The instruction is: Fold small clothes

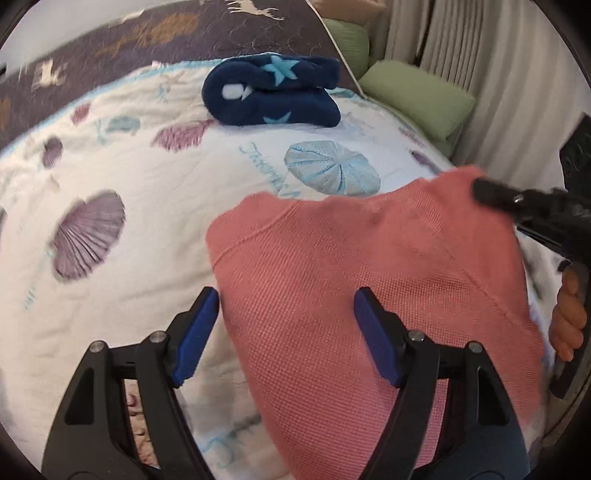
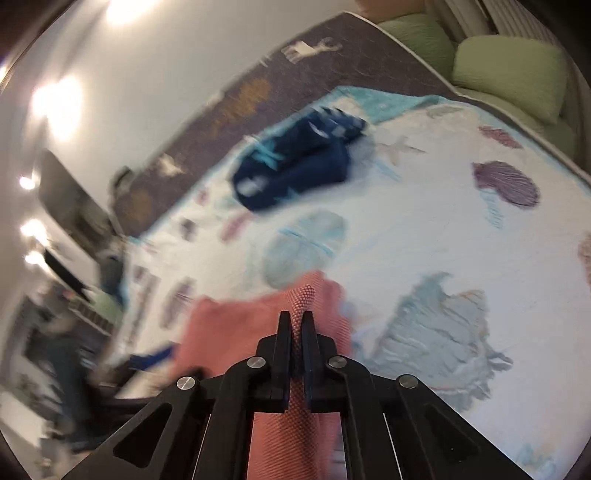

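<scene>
On the seashell quilt lies a pink knit garment. Right gripper pinches its far corner tight; left gripper hovers spread over the near edge. Best to lower left, clamp, then fold evenly.

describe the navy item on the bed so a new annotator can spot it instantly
Start at the white seashell-print quilt covering the bed, then look to its far edge, near the dark deer-pattern blanket. The navy fleece garment lies there, loosely folded; its light-blue stars distinguish it from the plain pink knit in front.
</scene>
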